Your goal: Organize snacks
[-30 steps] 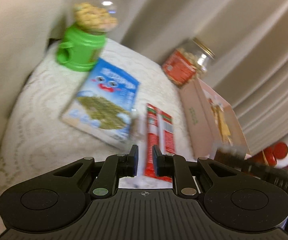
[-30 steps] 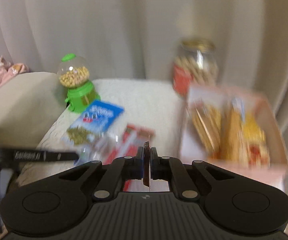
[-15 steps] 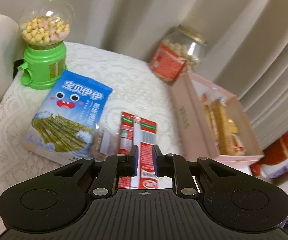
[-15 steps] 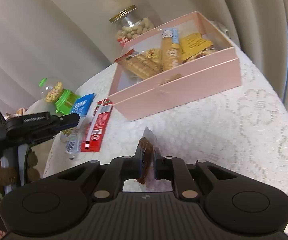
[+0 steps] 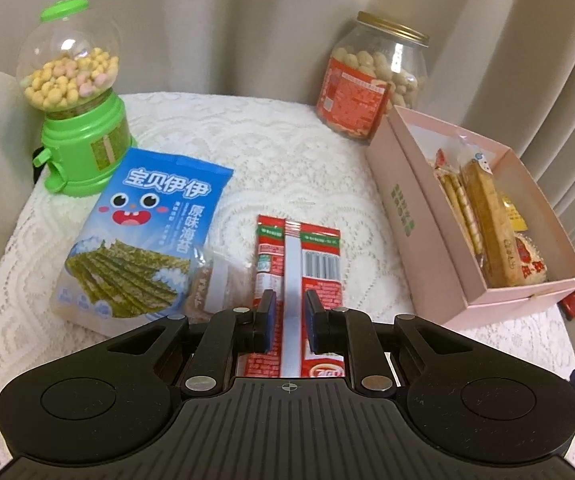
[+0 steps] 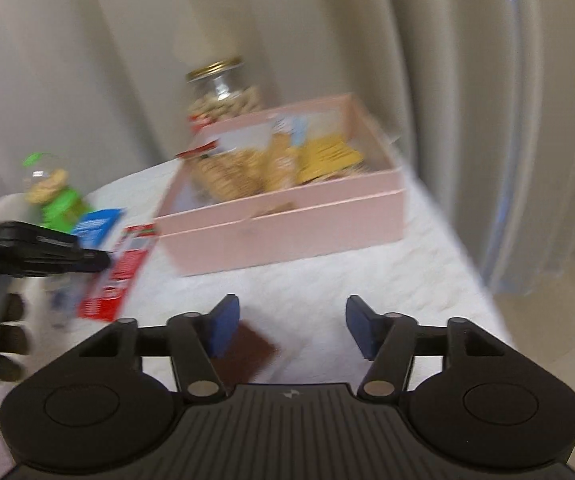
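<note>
1. Near the table's (image 5: 287, 152) front edge, the left gripper (image 5: 286, 322) hovers over the red packet (image 5: 298, 276), jaws narrowly parted, gripping nothing.
2. Right gripper (image 6: 287, 330) is wide open; brown packet (image 6: 247, 354) lies half hidden under its left finger.
3. Pink box (image 6: 287, 224) is blurry, so its snacks are hard to identify.

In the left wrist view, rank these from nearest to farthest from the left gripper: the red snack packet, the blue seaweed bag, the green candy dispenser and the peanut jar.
From the left gripper:
1. Red snack packet, lying right between and ahead of the fingers.
2. Blue seaweed bag, ahead to the left.
3. Green candy dispenser, far left, and peanut jar, far right by the curtain: too close to call.
</note>
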`<state>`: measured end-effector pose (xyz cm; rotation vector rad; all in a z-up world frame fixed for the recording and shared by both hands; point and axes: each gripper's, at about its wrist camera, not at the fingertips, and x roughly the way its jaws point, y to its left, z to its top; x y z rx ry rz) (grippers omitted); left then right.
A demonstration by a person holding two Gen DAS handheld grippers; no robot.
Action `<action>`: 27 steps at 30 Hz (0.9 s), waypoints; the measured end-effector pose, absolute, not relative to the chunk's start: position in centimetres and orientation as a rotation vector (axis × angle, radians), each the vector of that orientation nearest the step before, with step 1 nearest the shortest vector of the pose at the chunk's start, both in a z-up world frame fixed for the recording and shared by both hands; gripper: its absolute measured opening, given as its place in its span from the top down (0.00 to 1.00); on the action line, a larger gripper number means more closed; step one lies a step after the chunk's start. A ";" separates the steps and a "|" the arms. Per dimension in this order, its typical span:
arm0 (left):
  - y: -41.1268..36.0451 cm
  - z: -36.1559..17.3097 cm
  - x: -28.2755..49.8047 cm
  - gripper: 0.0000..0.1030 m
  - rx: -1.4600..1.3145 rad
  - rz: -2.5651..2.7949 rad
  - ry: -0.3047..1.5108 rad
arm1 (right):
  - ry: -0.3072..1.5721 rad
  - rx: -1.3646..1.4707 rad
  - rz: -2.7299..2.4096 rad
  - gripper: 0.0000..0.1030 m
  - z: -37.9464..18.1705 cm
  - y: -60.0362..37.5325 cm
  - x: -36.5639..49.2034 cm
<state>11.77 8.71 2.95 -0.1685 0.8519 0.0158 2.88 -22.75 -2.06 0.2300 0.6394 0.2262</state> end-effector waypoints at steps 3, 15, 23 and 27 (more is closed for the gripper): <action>7.7 2.8 12.4 0.79 -0.124 0.019 0.870 | 0.651 0.254 0.225 0.42 -2.8 -23.6 3.0; 3.7 1.9 13.0 0.40 0.115 -0.015 0.907 | 0.666 0.264 0.220 0.38 -5.0 -23.7 2.8; 4.5 1.9 12.8 0.36 0.113 -0.012 0.885 | 0.644 0.194 0.210 0.33 -5.3 -22.4 2.5; 5.8 1.3 13.4 0.33 0.085 0.013 0.904 | 0.642 0.197 0.212 0.32 -5.3 -22.5 2.6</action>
